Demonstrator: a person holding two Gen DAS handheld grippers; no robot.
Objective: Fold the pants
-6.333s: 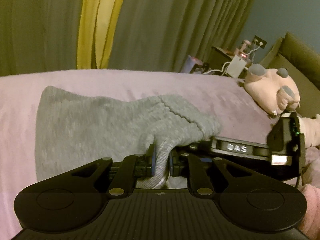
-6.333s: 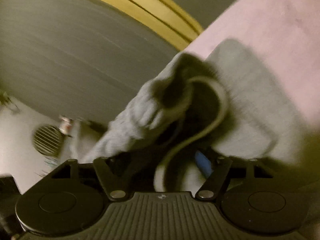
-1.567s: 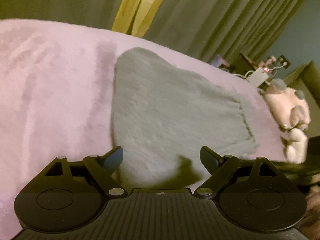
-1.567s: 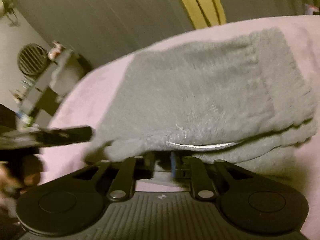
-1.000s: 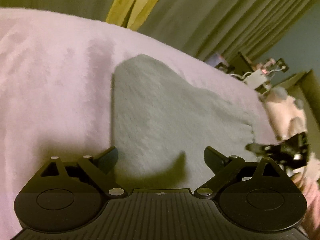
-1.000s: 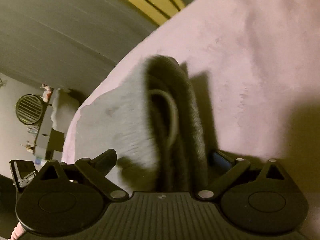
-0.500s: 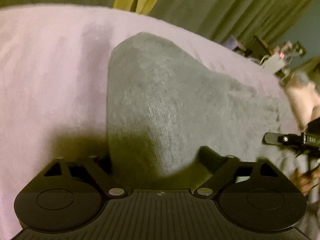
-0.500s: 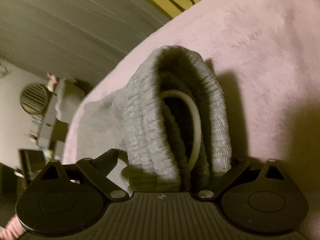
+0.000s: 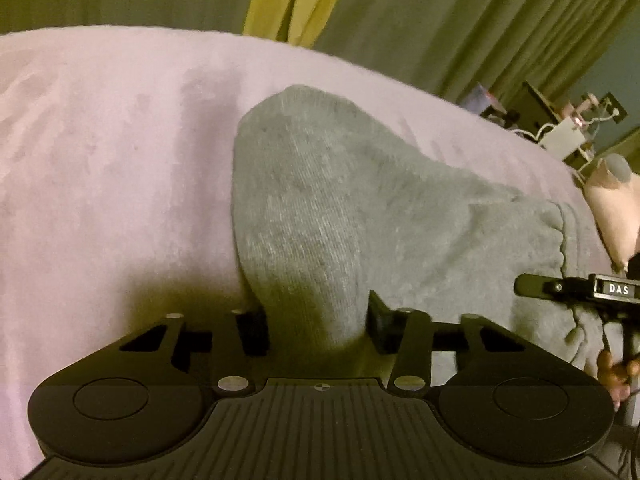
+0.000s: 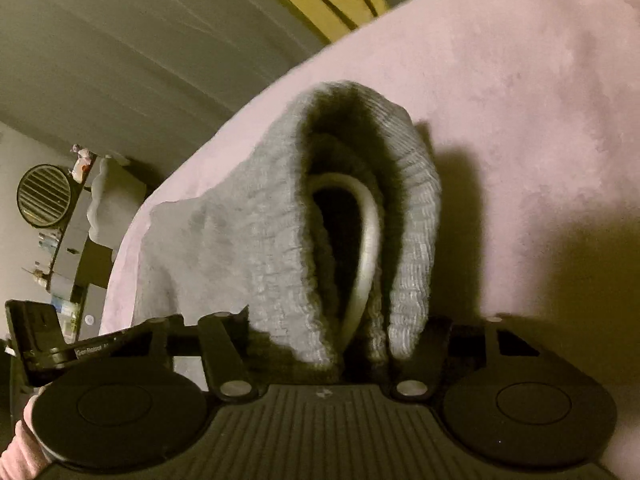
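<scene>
Grey pants on the pink bedspread, an end between each gripper's fingers.
Left gripper closed on a folded edge; right gripper closed on the ribbed waistband, white drawstring showing; green curtains beyond.

Grey knit pants lie folded into a thick bundle on the pink bed. The ribbed waistband curls up in an arch, a pale drawstring looped inside.
</scene>
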